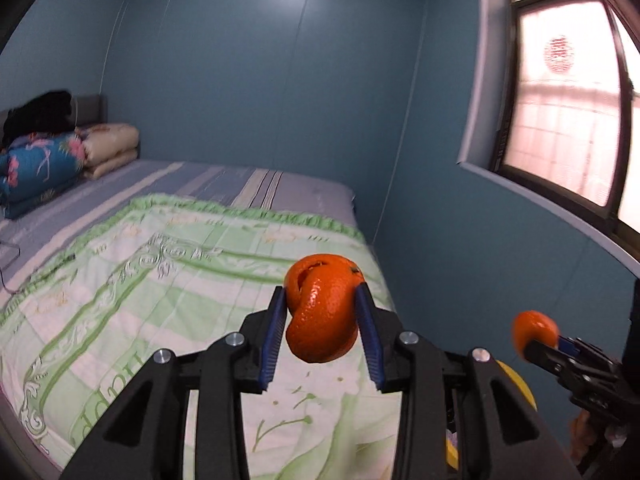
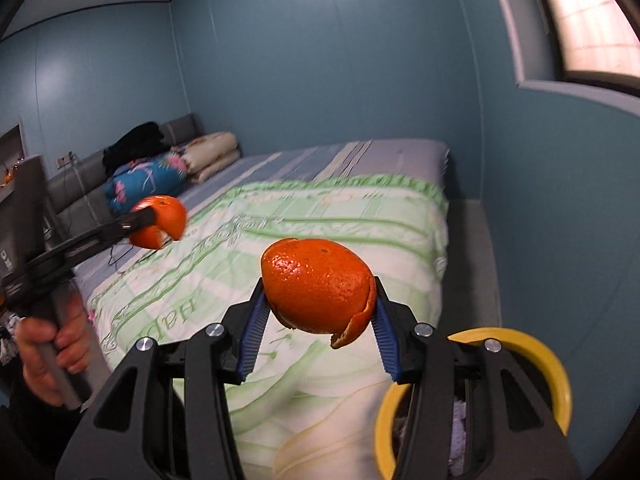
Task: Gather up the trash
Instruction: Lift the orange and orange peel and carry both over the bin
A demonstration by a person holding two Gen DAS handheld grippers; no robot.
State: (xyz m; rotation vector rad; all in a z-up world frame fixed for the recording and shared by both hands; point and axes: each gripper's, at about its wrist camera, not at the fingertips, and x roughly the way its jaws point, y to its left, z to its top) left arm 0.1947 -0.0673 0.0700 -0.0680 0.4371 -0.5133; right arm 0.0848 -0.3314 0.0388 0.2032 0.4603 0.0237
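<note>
My left gripper (image 1: 321, 302) is shut on a curled piece of orange peel (image 1: 322, 308) and holds it above the foot of the bed. It also shows in the right wrist view (image 2: 150, 220), at the left, with its peel (image 2: 162, 220). My right gripper (image 2: 318, 300) is shut on a larger dome of orange peel (image 2: 318, 284), held above the quilt. It shows in the left wrist view (image 1: 548, 340) at the right with its peel (image 1: 534, 330). A yellow-rimmed bin (image 2: 532, 350) sits below the right gripper, with crumpled paper inside.
The bed (image 1: 308, 192) carries a green and white quilt (image 1: 160, 280). Folded bedding (image 1: 52, 164) and dark clothes (image 1: 40, 114) lie at the headboard. A blue wall and a window (image 1: 568, 120) are to the right. A narrow floor strip (image 2: 470, 260) runs beside the bed.
</note>
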